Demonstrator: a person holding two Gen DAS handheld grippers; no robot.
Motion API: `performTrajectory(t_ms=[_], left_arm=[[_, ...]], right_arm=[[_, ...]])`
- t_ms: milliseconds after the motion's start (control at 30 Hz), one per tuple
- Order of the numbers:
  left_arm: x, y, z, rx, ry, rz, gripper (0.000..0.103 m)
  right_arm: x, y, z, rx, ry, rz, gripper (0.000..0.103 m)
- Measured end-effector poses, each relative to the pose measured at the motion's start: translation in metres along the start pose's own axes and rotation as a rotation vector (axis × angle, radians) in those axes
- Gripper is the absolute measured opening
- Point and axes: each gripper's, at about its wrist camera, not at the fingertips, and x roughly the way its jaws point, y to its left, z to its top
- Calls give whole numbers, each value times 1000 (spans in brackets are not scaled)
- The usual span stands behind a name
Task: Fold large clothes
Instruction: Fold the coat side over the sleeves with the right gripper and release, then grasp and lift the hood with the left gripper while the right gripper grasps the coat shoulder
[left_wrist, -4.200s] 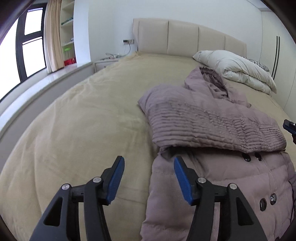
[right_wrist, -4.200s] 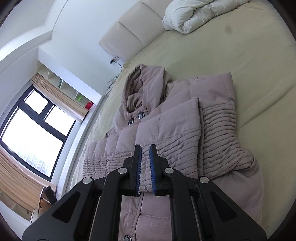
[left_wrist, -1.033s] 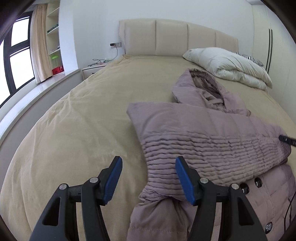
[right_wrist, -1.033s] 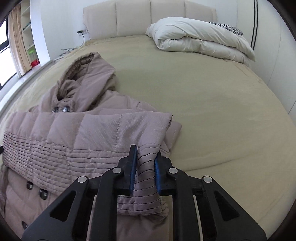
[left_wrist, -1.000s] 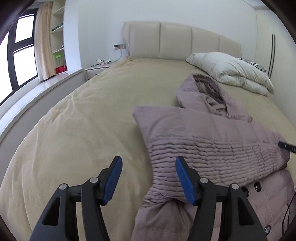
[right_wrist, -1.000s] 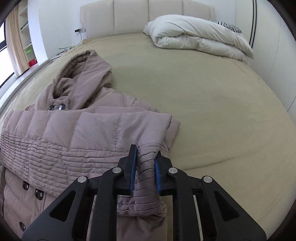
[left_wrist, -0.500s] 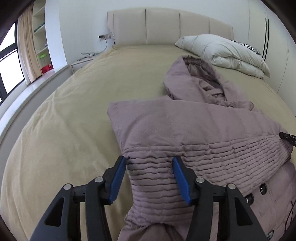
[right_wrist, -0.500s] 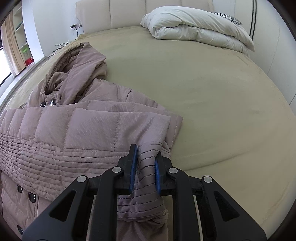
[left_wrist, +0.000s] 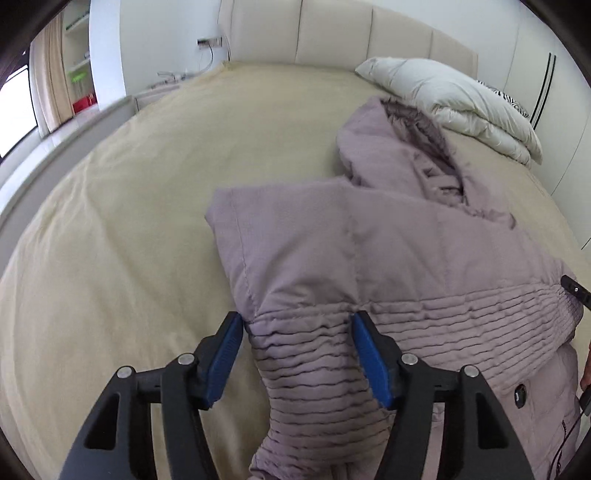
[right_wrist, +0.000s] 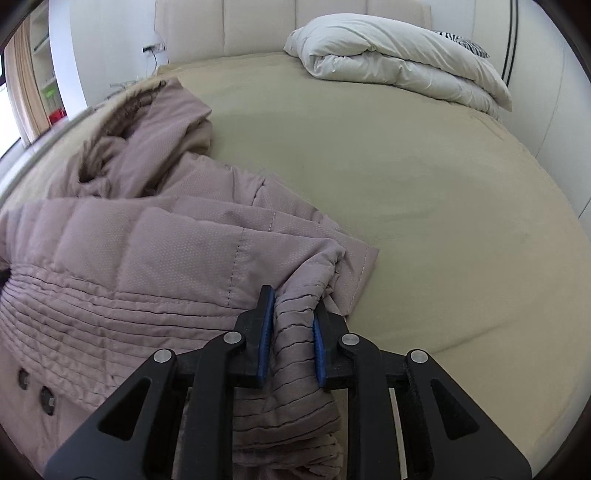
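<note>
A mauve quilted hooded coat (left_wrist: 388, 251) lies on the beige bed (left_wrist: 129, 221), its sleeves folded across the front. My left gripper (left_wrist: 297, 354) is open, its jaws straddling the ribbed part of the coat's left edge, the blue pads touching the fabric on either side. My right gripper (right_wrist: 291, 332) is shut on a bunched ribbed fold at the coat's right edge (right_wrist: 295, 306). The coat (right_wrist: 147, 258) fills the left half of the right wrist view, with dark buttons (right_wrist: 46, 397) low at left. The hood (left_wrist: 406, 147) points toward the headboard.
A folded white duvet (left_wrist: 454, 99) lies at the head of the bed on the right; it also shows in the right wrist view (right_wrist: 399, 55). A padded headboard (left_wrist: 332, 37), a nightstand with cables (left_wrist: 162, 85) and a window with curtain (left_wrist: 40, 92) are at the left.
My left gripper has moved forward over the coat's left edge, so the ribbed fabric now sits between its open jaws. The right gripper keeps its hold and has lifted the fold slightly.
</note>
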Motion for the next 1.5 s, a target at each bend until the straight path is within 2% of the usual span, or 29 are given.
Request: performTrajectory(t_ms=[67,167,200,233,300,367,467,533,633,700,767,833,967,1033,1067,1100,1167,1200,1267,1333,1367,1400,1433,1467,1500], left_arm=[[-17,-13,7,32,-61,24,65],[-20,-33,26,97,-111,63,74],[-14,-40,30,118,-100,77,75],[-4,-46,32,139,-73,92,75],[22,-52,26,184,19,121,79],[40,-47,20,190,26,136,89],[41,-33,16,112,34,86,91],[41,-33,16,123,35,93,92],[42,-32,16,121,36,94,92],[41,-35,17,123,34,99,92],[43,-36,15,124,35,102,92],[43,-35,15,121,42,99,92],[42,-30,16,100,39,74,92],[32,-26,17,79,34,58,91],[23,-23,18,68,26,58,87],[12,-21,21,53,5,50,85],[-10,-18,32,38,-66,24,86],[-14,-17,39,36,-78,9,86],[-12,-16,56,7,-62,-61,88],[1,-18,74,-10,-34,-105,89],[8,-22,82,-2,-26,-91,89],[15,-27,90,15,-21,-78,89],[20,-33,97,25,-15,-85,89],[26,-37,106,20,-3,-106,89],[33,-39,116,10,8,-119,89]], right_arm=[[-28,-11,1,78,-67,43,19],[-58,1,8,69,-134,30,24],[-60,13,12,33,-132,15,33],[-60,25,16,-8,-130,13,56],[-56,42,19,-58,-141,46,79],[-49,45,17,-42,-144,40,80],[-27,25,9,64,-64,74,80],[-17,-1,-2,132,-19,65,80],[-22,-49,-13,319,-25,128,80],[-39,-66,-14,406,-92,125,80],[-58,-60,-9,371,-183,142,80],[-66,-32,7,266,-210,190,80],[-56,40,27,31,-155,279,80],[-23,64,25,-32,-33,219,81],[4,68,18,-46,68,192,81],[19,74,10,-94,87,164,83],[19,89,0,-239,25,88,83],[15,92,-1,-256,19,68,83],[-2,89,4,-189,-30,64,83],[-27,75,2,-63,-174,160,83],[-30,71,1,-17,-212,218,84],[-26,70,-4,4,-201,254,90],[-10,74,-6,-6,-137,276,91],[6,81,-12,-52,-92,246,92],[12,89,-18,-116,-114,200,96]])
